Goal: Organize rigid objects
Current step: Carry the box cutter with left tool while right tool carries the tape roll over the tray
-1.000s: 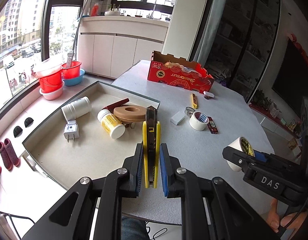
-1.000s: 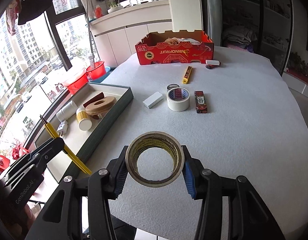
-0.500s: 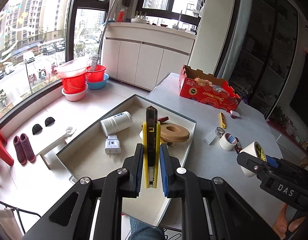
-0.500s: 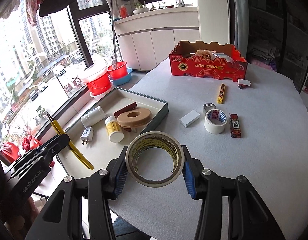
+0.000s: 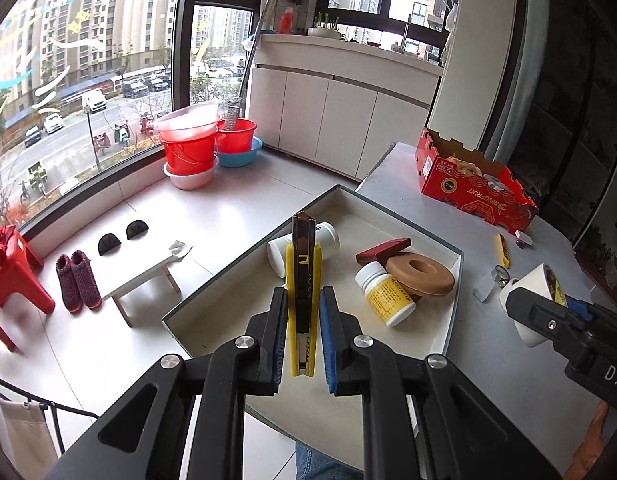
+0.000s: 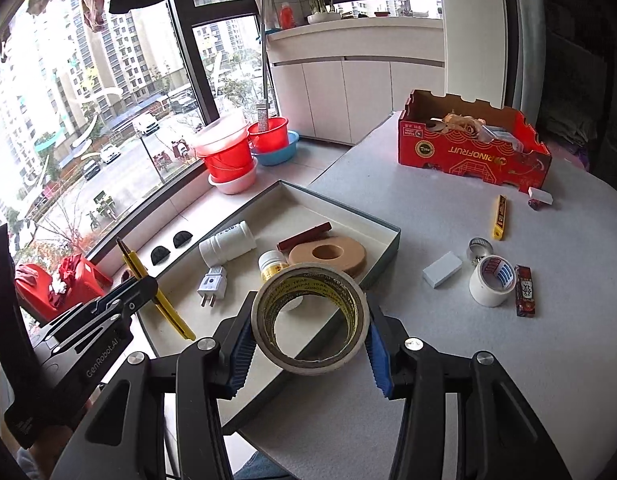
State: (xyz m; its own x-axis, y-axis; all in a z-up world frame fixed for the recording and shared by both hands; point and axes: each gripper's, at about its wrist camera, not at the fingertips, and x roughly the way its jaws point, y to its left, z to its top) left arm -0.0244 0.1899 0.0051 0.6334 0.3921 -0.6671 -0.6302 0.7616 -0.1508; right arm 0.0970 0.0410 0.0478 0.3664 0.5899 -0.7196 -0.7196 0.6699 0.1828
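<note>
My left gripper (image 5: 303, 336) is shut on a yellow utility knife (image 5: 302, 284), held upright above the near part of the grey tray (image 5: 452, 312). In the right wrist view that knife (image 6: 156, 292) sticks out of the left gripper (image 6: 142, 286) at the tray's left side. My right gripper (image 6: 310, 332) is shut on a roll of beige tape (image 6: 310, 320), hanging over the tray's near right rim (image 6: 390, 248). The tape roll (image 5: 534, 300) also shows at the right of the left wrist view. In the tray lie a white bottle (image 6: 228, 242), a yellow-labelled bottle (image 5: 384, 296), a tan ring (image 6: 328, 254), a white plug (image 6: 212, 284) and a dark red bar (image 6: 304, 236).
On the grey table (image 6: 488, 360) lie a second white tape roll (image 6: 492, 286), a white block (image 6: 442, 268), a metal clamp (image 6: 478, 246), a red packet (image 6: 525, 290), a yellow knife (image 6: 500, 216) and a red cardboard box (image 6: 472, 144). Red buckets (image 5: 192, 148) and a small stool (image 5: 144, 276) stand on the floor left.
Both grippers have swung left with their loads: the knife from over the table edge to over the tray, the tape roll from over the table to the tray's near rim.
</note>
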